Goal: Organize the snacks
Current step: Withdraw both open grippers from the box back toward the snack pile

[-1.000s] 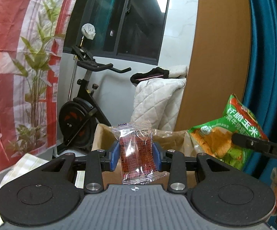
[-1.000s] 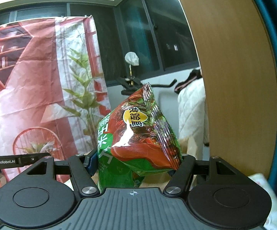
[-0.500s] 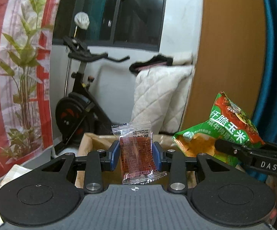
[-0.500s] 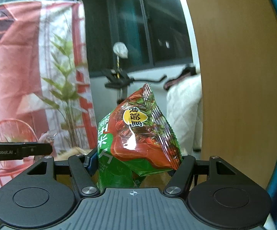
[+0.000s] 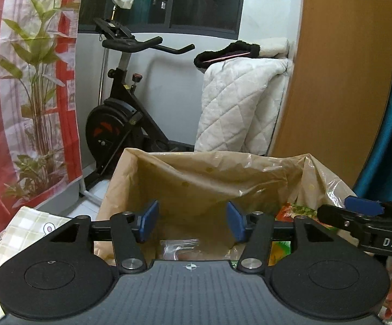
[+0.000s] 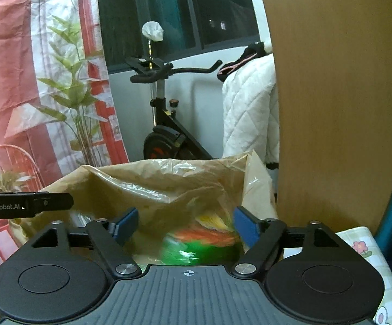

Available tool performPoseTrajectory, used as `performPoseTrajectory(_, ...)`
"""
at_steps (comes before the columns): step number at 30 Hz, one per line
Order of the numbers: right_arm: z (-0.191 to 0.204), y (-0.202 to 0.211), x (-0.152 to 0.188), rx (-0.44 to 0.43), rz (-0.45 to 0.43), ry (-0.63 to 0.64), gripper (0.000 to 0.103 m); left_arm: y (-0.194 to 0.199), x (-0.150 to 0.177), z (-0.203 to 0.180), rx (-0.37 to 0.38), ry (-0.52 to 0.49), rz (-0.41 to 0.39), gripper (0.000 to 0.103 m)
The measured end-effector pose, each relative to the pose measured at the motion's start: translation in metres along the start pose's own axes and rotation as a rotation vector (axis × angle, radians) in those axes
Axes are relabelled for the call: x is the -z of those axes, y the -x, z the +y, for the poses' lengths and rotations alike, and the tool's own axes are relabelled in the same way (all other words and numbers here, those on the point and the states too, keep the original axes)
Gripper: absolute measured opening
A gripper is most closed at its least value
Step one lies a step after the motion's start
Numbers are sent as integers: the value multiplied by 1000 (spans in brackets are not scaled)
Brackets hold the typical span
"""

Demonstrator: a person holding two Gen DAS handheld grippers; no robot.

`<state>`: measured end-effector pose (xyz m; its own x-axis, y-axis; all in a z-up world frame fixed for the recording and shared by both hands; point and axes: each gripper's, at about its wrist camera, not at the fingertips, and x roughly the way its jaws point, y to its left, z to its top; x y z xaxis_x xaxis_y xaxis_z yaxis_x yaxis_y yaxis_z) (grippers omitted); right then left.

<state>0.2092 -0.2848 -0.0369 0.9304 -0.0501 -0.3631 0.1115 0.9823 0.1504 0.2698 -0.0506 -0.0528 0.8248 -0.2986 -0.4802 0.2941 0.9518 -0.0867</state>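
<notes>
Over the mouth of the lined box, in the left wrist view, the left gripper has its jaws opening with nothing between them. Below the gap the small clear packet lies inside the box; only its crimped top edge shows, running left to right, so its long axis is hard to judge. At the right, the green snack bag peeks up from inside the box, mostly hidden behind the right gripper, which crosses the box's right corner. The box's crinkled plastic lining stands up along the far rim and folds inward at the middle, narrowing the opening. Beyond the box are an exercise bike and a quilted white blanket; a wooden panel rises just beside the box's right side.

From the right wrist view, the right gripper also hangs over the box, jaws opening and empty. The green snack bag is blurred below them, apparently lying flat with its length across the picture. The left gripper reaches in from the left, level with the box's near rim. A checked tablecloth shows at the lower right.
</notes>
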Motion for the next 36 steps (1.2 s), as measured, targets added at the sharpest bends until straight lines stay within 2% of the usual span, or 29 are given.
performPoseTrajectory(7, 5, 29, 0, -15, -11, 15, 81, 22, 0, -2, -8, -28, 2, 58)
performPoseTrajectory(15, 12, 67, 7, -38, -9, 19, 84, 64, 10, 2, -19, -46, -3, 58)
performPoseTrajectory(26, 16, 110, 42, -52, 19, -20, 86, 112, 52, 22, -40, 10, 38, 58)
performPoseTrajectory(36, 13, 121, 88, -41, 76, -88, 86, 125, 90, 41, -71, 32, 83, 58)
